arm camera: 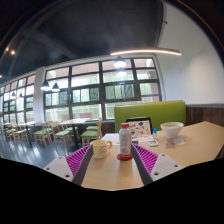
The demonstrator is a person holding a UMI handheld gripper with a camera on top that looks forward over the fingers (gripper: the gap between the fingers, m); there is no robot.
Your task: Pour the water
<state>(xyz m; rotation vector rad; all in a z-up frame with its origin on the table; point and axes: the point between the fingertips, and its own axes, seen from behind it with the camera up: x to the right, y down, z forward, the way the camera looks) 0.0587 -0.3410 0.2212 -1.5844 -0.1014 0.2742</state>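
the gripper (111, 168) fingers are spread apart, pinching nothing. a bottle (125, 139) with a red base stands upright on the desk (190, 142), just ahead of the fingers. a cup (101, 148) stands beside it. a white bowl (172, 129) sits near the desk's far edge.

On the near wooden table (190, 145) the count runs to one clear bottle (125, 139) with a red label, one pale mug (101, 148), one white bowl (172, 129) and one small upright card (140, 127) behind the bottle. The gripper (112, 160) shows two fingers, each with one magenta pad (78, 160), so two pads in all, standing apart with the bottle ahead between them. One green bench back (150, 112) stands behind the table. One long ceiling light strip (146, 51) glows overhead. Several further tables and chairs (50, 130) fill the room by the windows, too small to count exactly.
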